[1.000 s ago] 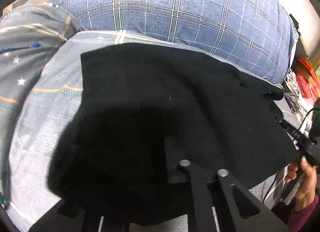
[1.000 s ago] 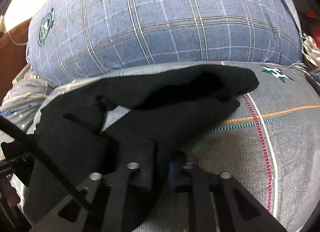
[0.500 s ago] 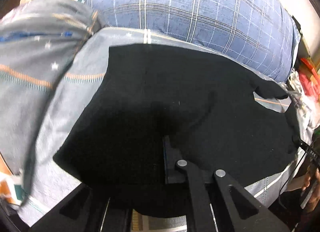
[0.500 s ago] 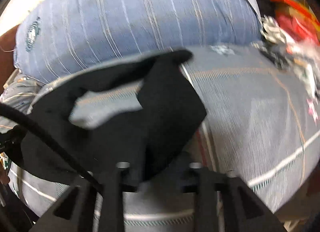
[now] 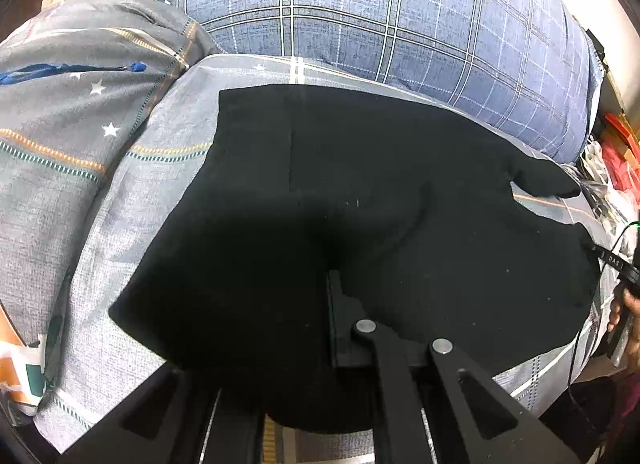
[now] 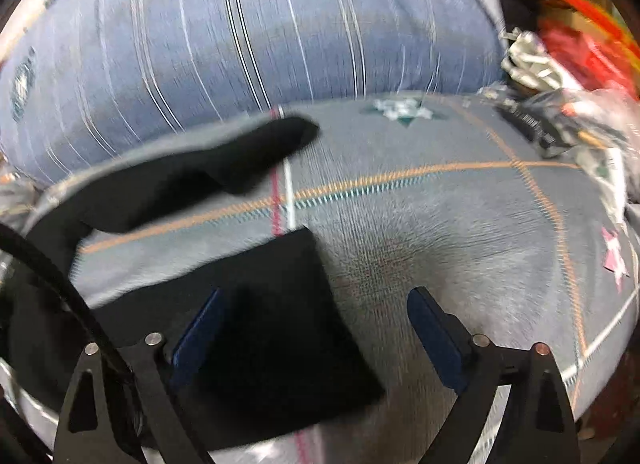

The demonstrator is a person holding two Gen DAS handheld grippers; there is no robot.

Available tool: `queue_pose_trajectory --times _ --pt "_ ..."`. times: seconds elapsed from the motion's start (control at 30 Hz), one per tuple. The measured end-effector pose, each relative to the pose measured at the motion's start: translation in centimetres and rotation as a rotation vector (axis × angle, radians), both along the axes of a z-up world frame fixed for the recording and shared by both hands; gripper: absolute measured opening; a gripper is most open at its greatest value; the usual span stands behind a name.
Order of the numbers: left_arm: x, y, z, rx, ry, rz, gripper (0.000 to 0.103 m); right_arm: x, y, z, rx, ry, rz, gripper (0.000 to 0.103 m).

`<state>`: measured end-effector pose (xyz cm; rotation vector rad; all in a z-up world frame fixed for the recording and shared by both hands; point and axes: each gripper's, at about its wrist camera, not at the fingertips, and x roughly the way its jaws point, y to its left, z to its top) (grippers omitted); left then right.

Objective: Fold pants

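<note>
Black pants [image 6: 276,328] lie between the opening right gripper's [image 6: 316,332] jaws.

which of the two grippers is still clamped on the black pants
The left gripper: its jaws are shut on the pants. The right gripper has jaws opening, pads apart and not pressing the cloth.

Left wrist view sharp, evenly lit from above; deep shadow across near part of black pants [image 5: 360,223], detail lost there. Right wrist view heavily motion-blurred, plaid pillow [image 6: 240,31] streaked. Strong fisheye bending, dark vignette at corners.
</note>
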<state>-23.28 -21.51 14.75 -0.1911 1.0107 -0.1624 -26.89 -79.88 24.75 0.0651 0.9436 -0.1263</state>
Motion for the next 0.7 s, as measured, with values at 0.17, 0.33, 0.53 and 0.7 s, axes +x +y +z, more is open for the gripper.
queue_pose_trajectory --times 0.17,0.33,0.53,0.7 --pt "-0.2 0.5 0.8 -0.016 -0.005 0.002 0.007 -2.0 2.2 3.1 -0.057 -0.053 0.098 0.005" --pt "-1.3 0.8 0.9 -0.053 0.004 0.002 0.008 -4.2 -0.3 5.0 -0.148 -0.069 -0.028 0.003" --pt "-2.0 1.0 0.8 -0.038 0.018 0.011 0.024 -3.5 -1.6 1.1 -0.14 0.039 -0.087 0.002" --pt "-3.3 2.4 2.5 0.019 -0.018 0.029 0.038 -5.0 -0.4 3.6 -0.14 -0.044 -0.113 0.071"
